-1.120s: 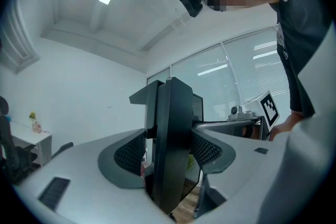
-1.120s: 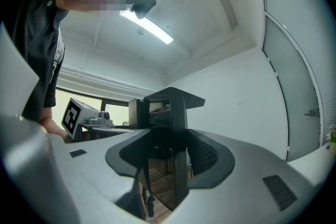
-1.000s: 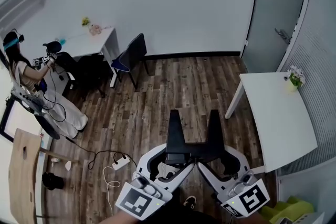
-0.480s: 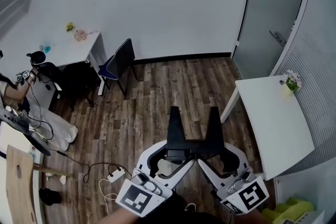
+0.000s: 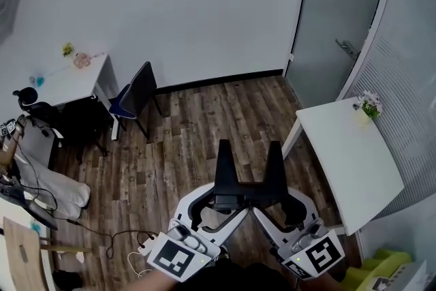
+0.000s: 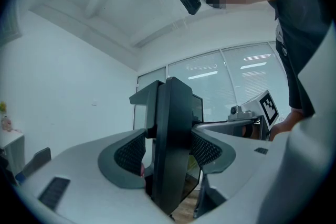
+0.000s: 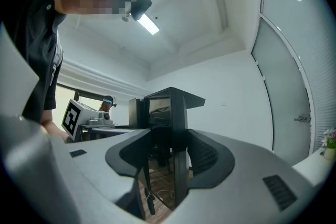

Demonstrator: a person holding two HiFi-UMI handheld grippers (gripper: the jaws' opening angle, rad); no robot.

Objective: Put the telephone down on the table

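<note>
Telephone [image 5: 248, 191] is held in the air above the wooden floor [image 5: 184, 146], with its two black prongs pointing to 12 o'clock in the head view. The left gripper [image 5: 228, 206] holds its 9 o'clock end and the right gripper [image 5: 267, 208] its 3 o'clock end. In each gripper view the fingers [image 6: 128, 152] are clamped on the black body from both sides. The white table [image 5: 354, 160] stands at 3 o'clock, apart from the telephone.
</note>
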